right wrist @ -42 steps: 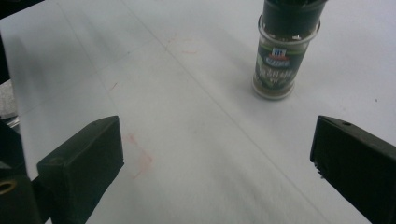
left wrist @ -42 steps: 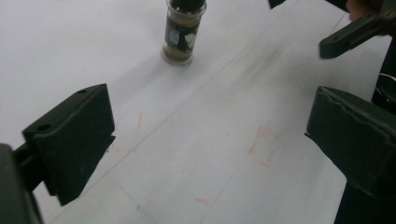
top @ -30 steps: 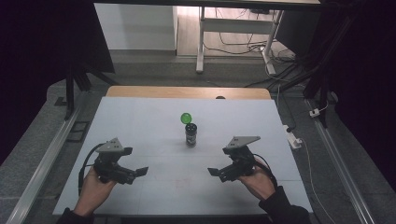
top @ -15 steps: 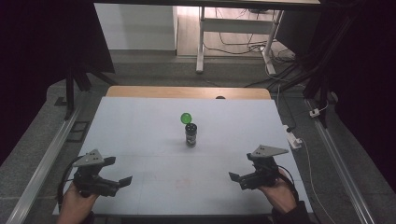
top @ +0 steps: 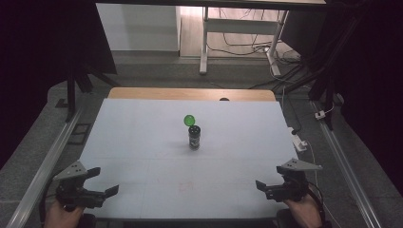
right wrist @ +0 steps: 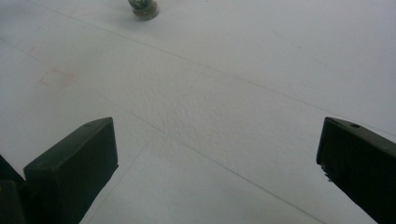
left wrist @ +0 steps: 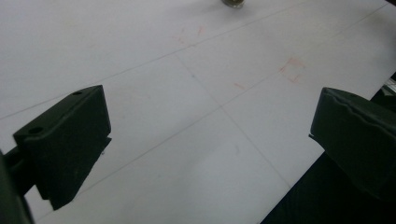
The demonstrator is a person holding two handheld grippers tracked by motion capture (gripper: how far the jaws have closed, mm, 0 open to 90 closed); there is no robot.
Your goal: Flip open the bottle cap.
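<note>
2 grippers, left gripper [top: 108, 183] and right gripper [top: 263, 186], hold jaws wide apart, empty, at the table's [top: 142, 142] near corners; the small dark jar [top: 194, 137] stands upright mid-table, well apart from both.

The desk [top: 142, 142] has a pale white top with a bare wooden strip along its far edge. Thin lines cross the surface, and faint red marks sit near the front. 1 small dark jar [top: 194, 137] stands upright near the middle, with a green lid [top: 189, 120] lying just behind it.
</note>
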